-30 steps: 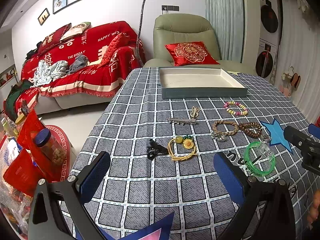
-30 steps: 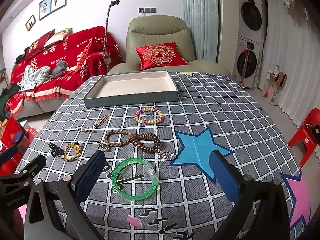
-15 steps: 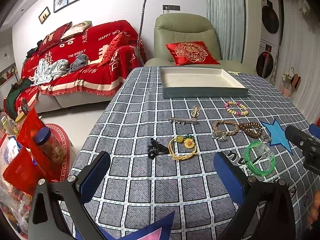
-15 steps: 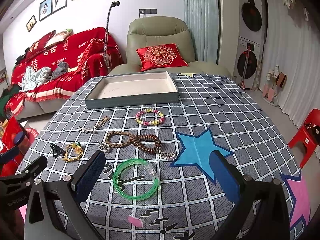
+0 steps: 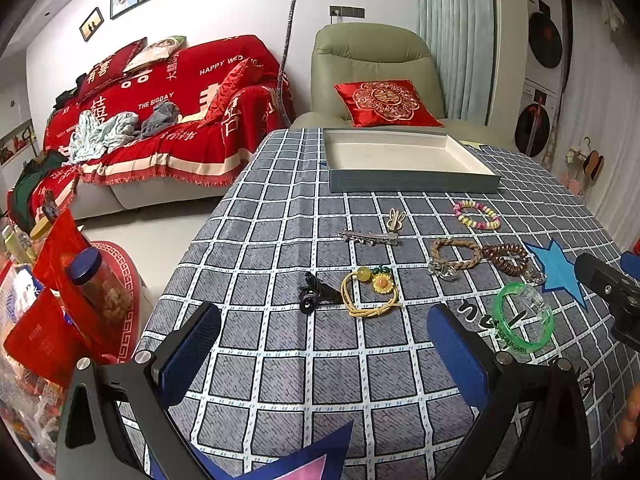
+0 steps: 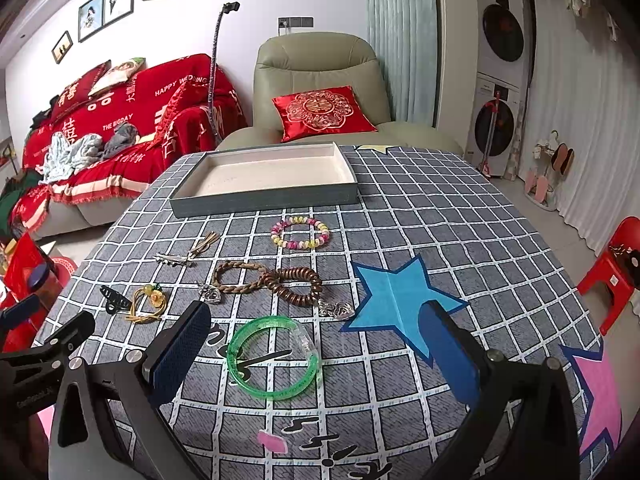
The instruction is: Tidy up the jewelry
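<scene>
Jewelry lies spread over the checked tablecloth in front of a shallow grey tray (image 5: 412,183) (image 6: 264,202). Nearest my right gripper (image 6: 316,350), which is open, lies a green bangle (image 6: 274,358) (image 5: 522,318), just ahead of the left finger. Farther on are a brown bead bracelet (image 6: 294,286), a braided bracelet (image 6: 236,278), a pastel bead bracelet (image 6: 300,232) and a silver hair clip (image 6: 176,258). My left gripper (image 5: 320,350) is open too, with a yellow cord flower bracelet (image 5: 370,292) and a black clip (image 5: 312,294) just beyond its fingertips.
The table (image 5: 280,360) drops off on the left toward a floor crowded with red bags and a jar (image 5: 100,292). A red-covered sofa (image 5: 168,120) and a green armchair (image 6: 320,92) stand behind. A red stool (image 6: 612,268) is at the right.
Both views have crept slightly forward and down toward the jewelry; nothing on the table has moved and both grippers stay open.
</scene>
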Demonstrator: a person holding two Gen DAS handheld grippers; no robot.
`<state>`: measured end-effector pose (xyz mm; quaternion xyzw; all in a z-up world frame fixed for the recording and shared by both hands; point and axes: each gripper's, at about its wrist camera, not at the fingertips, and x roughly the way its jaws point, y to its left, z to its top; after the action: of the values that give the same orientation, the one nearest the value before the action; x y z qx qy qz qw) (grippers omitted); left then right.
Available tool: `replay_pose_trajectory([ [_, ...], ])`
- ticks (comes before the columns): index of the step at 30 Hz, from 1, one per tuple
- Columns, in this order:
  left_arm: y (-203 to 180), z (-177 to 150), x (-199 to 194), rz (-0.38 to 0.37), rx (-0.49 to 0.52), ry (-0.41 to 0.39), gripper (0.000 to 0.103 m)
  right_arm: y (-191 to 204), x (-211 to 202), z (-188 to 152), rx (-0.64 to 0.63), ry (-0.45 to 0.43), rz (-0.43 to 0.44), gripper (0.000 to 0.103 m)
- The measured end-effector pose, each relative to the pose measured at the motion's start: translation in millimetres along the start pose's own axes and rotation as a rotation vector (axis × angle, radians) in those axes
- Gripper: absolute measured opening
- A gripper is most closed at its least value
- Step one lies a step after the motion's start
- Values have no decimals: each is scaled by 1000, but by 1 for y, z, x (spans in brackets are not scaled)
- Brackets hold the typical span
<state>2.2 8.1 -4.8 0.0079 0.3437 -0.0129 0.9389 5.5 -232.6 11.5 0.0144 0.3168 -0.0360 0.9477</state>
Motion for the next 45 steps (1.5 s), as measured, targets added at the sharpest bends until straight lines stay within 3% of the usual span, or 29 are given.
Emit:
replay_pose_trajectory([
  [45,0,-1,5,-6,-7,6,103,3,0,-2,-2,2,1,103],
])
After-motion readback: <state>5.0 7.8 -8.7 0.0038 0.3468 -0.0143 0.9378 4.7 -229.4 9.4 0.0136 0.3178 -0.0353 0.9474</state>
